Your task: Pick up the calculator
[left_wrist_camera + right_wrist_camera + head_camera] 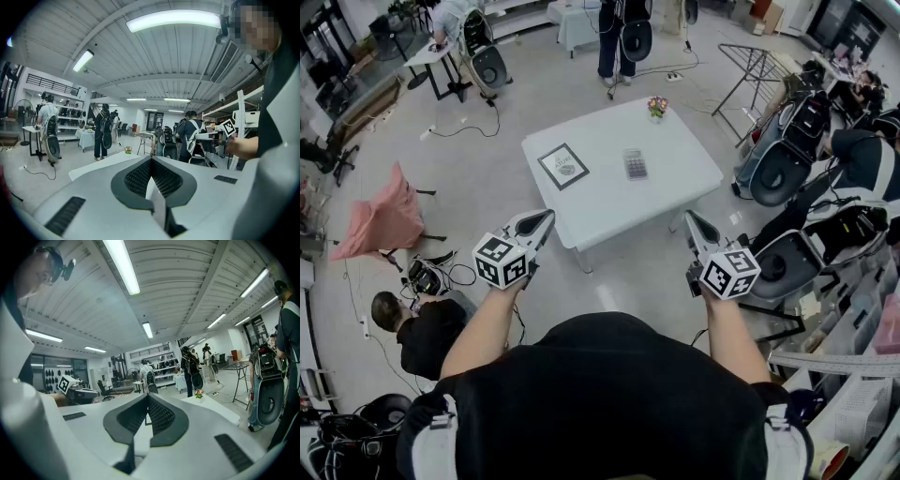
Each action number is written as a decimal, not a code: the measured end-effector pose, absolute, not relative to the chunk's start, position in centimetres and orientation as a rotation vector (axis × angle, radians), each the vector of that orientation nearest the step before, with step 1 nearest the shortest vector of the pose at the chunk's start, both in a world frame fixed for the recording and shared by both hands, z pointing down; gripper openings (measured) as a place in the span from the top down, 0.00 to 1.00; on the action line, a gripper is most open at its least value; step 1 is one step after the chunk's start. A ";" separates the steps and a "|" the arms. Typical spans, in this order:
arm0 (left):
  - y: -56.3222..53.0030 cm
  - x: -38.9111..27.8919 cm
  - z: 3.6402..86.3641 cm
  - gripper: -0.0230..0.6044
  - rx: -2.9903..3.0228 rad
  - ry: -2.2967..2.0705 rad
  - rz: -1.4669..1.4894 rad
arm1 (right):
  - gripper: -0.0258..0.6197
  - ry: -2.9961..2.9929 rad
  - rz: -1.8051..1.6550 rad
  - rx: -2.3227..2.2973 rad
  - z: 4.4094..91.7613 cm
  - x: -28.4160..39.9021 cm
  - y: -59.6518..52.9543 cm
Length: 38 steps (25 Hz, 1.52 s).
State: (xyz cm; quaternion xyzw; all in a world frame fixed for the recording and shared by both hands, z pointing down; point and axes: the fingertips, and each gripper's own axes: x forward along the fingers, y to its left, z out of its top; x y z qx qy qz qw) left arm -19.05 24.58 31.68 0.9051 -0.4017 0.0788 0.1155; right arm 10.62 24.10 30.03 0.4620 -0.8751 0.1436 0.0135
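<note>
A white desk (600, 202) stands in the middle of an open room floor. The calculator (635, 164) lies flat on the desk top, a little right of the desk's middle and untouched. On the left part of the same top lies what looks like a framed print (563, 166), though its picture is too small to read. A small flower pot (657, 107) stands by the desk's far edge.

Both grippers hang in the air off the desk's near side, over the floor, well apart from the calculator. The left gripper (547, 217) points toward the desk's near left edge, and the right gripper (689, 218) points toward its near right corner. Each is roughly level, dipping slightly.

In the left gripper view the fingers (136, 180) are pressed together at the tips with nothing between them. The desk's pale top shows beyond them. In the right gripper view the fingers (161, 420) are likewise pressed together and empty, with the flower pot visible on the desk past them.

Left of the desk a pink cloth (384, 220) drapes over a chair, and a person (417, 328) sits low on the floor nearer the camera. Beyond the desk's right side stands a folding rack (759, 66).
</note>
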 end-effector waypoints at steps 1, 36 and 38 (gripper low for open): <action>24.5 -19.2 31.7 0.93 2.652 -1.176 0.233 | 0.95 -2.721 0.442 1.451 30.1 10.8 24.2; 27.0 -7.4 33.9 0.93 2.602 -1.166 0.234 | 0.62 -2.851 0.419 1.344 32.1 20.6 27.2; 27.1 -7.3 34.1 0.93 2.598 -1.167 0.239 | 0.62 -2.866 0.438 1.345 32.3 20.7 27.2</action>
